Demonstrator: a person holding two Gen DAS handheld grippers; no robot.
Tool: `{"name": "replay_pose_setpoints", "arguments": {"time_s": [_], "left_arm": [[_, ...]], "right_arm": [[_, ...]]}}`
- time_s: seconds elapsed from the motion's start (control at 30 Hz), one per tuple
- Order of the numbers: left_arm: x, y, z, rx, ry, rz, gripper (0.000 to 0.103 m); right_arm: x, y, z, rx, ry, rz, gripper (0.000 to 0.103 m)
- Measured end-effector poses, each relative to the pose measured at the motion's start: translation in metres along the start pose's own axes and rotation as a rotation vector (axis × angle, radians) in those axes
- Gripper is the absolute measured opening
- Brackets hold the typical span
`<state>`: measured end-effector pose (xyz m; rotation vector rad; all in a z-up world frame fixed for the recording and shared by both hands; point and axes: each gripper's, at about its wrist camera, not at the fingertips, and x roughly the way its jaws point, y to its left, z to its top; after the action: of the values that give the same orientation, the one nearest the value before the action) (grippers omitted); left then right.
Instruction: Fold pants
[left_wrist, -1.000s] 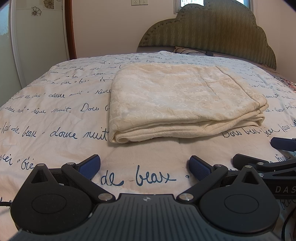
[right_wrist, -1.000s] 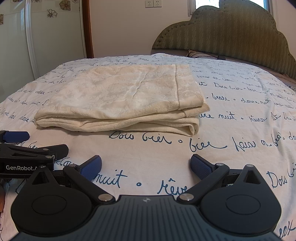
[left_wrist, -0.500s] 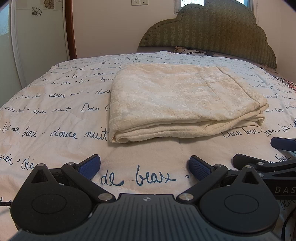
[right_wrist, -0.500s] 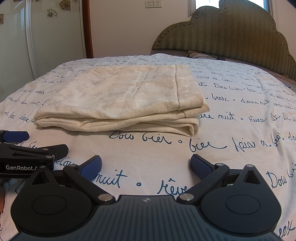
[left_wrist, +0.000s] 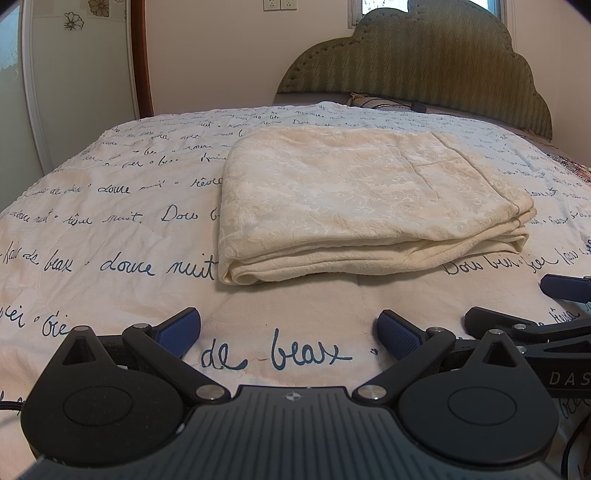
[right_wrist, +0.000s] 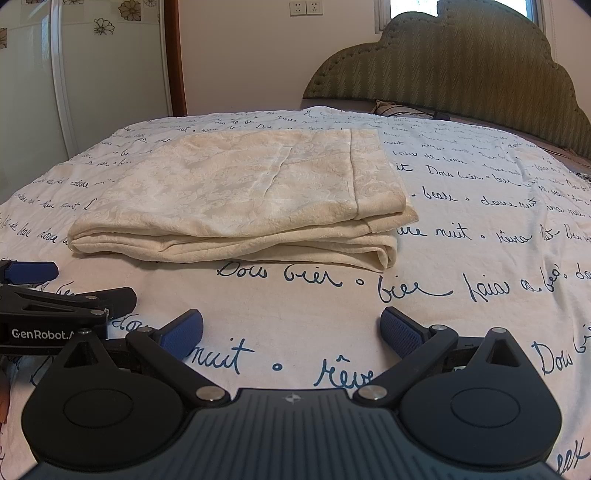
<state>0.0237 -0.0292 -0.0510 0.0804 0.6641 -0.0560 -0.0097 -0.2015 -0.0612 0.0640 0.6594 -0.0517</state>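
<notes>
- The pants (left_wrist: 362, 199) lie folded into a flat, layered rectangle of cream, textured fabric in the middle of the bed, resting on the bedspread (left_wrist: 122, 236).
- In the left wrist view the stacked fold edges face the camera, with a rounded fold at the near left corner and looser layers at the right end.
- In the right wrist view the pants (right_wrist: 251, 195) show a seam running down the top layer near the right end, and a light crease across the middle.
- The left gripper (left_wrist: 290, 330) sits low over the bedspread, near the pants but apart from them; its blue-padded fingers (left_wrist: 177, 330) are spread wide and hold nothing.
- The right gripper (right_wrist: 291, 328) sits just beside it, also short of the pants, its fingers (right_wrist: 400, 330) spread wide and empty.
- Each gripper shows at the edge of the other's view: the right one at the right edge of the left view, the left one (right_wrist: 33, 273) at the left edge of the right view.
- The bedspread (right_wrist: 480, 236) is white with dark blue handwritten script printed across it.
- Behind the bed stands a scalloped green upholstered headboard (left_wrist: 424, 62) against a pale wall.
- A pillow (left_wrist: 373, 100) lies at the foot of the headboard.
- A pale wardrobe door with flower decals (right_wrist: 110, 55) stands to the left.
</notes>
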Motion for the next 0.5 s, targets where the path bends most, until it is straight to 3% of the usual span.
{"name": "replay_pose_setpoints", "arguments": {"time_s": [0.5], "left_arm": [[-0.0011, -0.0006, -0.0001, -0.006, -0.001, 0.003, 0.103]], "right_arm": [[0.0000, 0.0001, 0.0000, 0.000, 0.000, 0.000, 0.103]]}}
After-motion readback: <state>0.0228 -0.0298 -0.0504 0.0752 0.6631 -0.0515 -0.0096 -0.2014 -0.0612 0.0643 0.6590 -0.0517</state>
